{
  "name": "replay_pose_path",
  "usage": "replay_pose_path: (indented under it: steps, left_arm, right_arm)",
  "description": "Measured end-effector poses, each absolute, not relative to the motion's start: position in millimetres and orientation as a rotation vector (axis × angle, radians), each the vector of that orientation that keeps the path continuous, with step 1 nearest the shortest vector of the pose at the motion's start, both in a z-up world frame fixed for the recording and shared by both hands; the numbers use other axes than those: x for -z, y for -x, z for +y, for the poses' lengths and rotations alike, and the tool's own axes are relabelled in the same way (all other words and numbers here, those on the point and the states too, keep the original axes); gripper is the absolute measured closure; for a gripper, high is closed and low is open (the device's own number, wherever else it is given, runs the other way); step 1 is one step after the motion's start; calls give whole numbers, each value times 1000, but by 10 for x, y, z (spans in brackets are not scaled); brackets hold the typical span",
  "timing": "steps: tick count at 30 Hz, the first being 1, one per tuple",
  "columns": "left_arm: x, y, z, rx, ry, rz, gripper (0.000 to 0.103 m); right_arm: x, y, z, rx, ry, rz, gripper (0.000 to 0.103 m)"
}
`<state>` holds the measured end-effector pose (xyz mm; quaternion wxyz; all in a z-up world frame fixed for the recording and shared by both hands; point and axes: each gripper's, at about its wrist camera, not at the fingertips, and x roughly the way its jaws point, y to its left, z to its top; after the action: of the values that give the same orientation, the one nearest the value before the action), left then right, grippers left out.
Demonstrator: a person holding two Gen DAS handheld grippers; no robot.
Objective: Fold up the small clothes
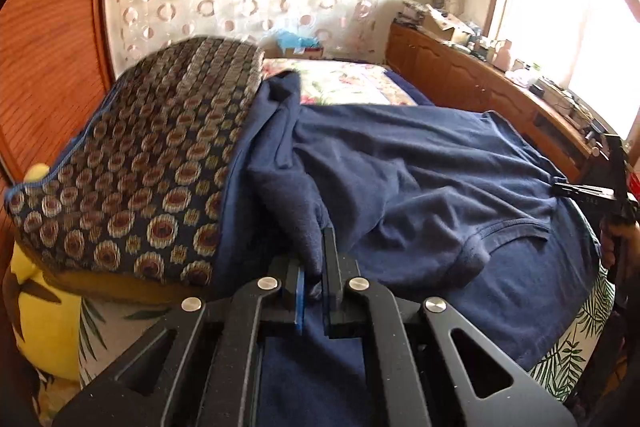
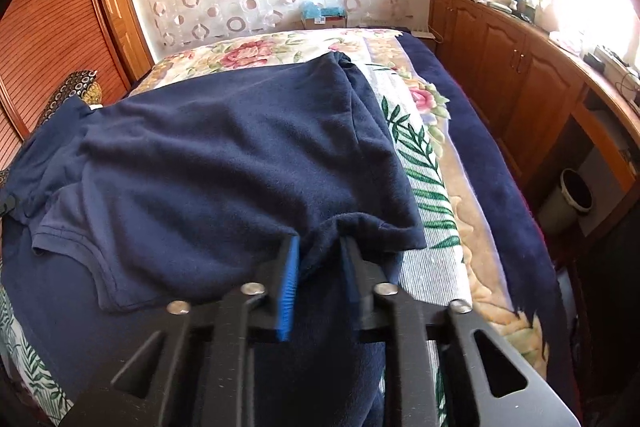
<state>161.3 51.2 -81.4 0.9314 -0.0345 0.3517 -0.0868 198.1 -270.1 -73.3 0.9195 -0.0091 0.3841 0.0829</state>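
Observation:
A navy blue T-shirt [image 1: 420,179] lies spread on the bed, its lower part folded up over the neckline [image 1: 508,231]. My left gripper [image 1: 316,259] is shut on a bunch of the shirt's left edge, next to a patterned pillow. My right gripper [image 2: 320,251] is shut on the shirt's [image 2: 240,155] right edge, with cloth bunched between the blue pads [image 2: 290,275]. The right gripper also shows at the far right of the left wrist view [image 1: 576,193].
A brown and gold patterned pillow [image 1: 136,171] lies left of the shirt, over a yellow cushion [image 1: 44,307]. The bed has a floral and leaf-print cover [image 2: 424,163]. Wooden cabinets [image 2: 520,79] with clutter run along the right, a waste bin [image 2: 568,199] beside them.

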Motion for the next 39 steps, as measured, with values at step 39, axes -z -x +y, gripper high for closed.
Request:
replay_pose_path:
  steps: [39]
  left_arm:
    - [1036,-779,931,97,161,741,90]
  right_arm:
    - [790,-762,-3030,-255,4,714,100]
